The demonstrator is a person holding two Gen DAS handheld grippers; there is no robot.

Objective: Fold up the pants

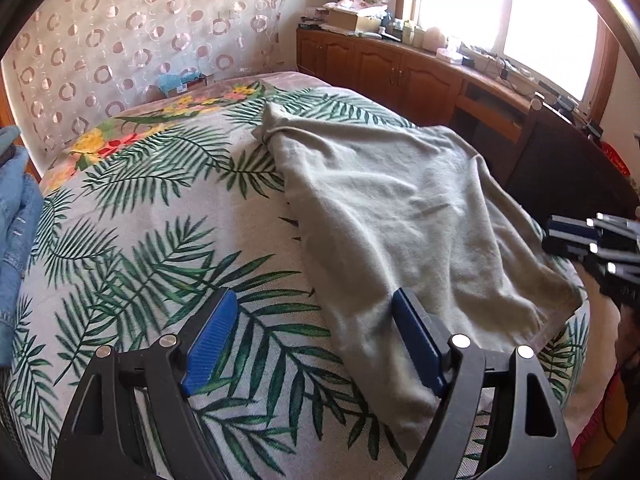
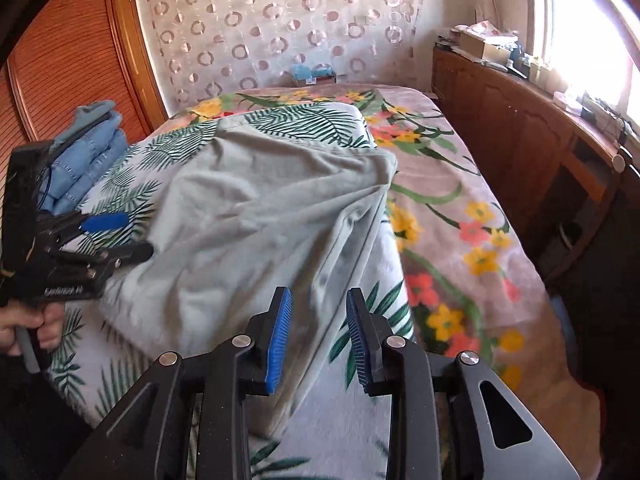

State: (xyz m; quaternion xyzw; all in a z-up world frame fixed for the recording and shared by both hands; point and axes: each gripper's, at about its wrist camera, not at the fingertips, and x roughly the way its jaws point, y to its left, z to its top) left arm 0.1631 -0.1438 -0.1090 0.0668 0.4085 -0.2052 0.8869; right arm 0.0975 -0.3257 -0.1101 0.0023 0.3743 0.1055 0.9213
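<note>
A: Two grippers, one pair of grey pants (image 1: 404, 216). Where did the pants sit vs the tools?

B: Pants lay spread on the palm-leaf blanket (image 1: 160, 208) on the bed. Left gripper (image 1: 316, 340) stood wide, nothing clamped; its right finger rested at the near hem of the fabric, left finger over bare blanket. Right gripper (image 2: 319, 338) had its jaws narrowly parted, nothing between the pads, pants' right edge just ahead of it.

A: Any containers?

B: Cardboard box (image 2: 314, 76) at the bed's far end w/ sth blue in it, can't tell what. Another open box (image 2: 486, 50) on the wooden cabinet (image 2: 512, 120) by the window, contents too cluttered to read.

A: Diffs btw views?

B: Left wrist cam caught the right gripper (image 1: 592, 240) side-on at the frame's right edge. Right wrist cam showed the left gripper (image 2: 120, 236) from the side w/ the person's hand (image 2: 36, 328) on its handle, plus folded jeans (image 2: 84, 160) stacked at the blanket's left and a slatted wooden door (image 2: 68, 60).
</note>
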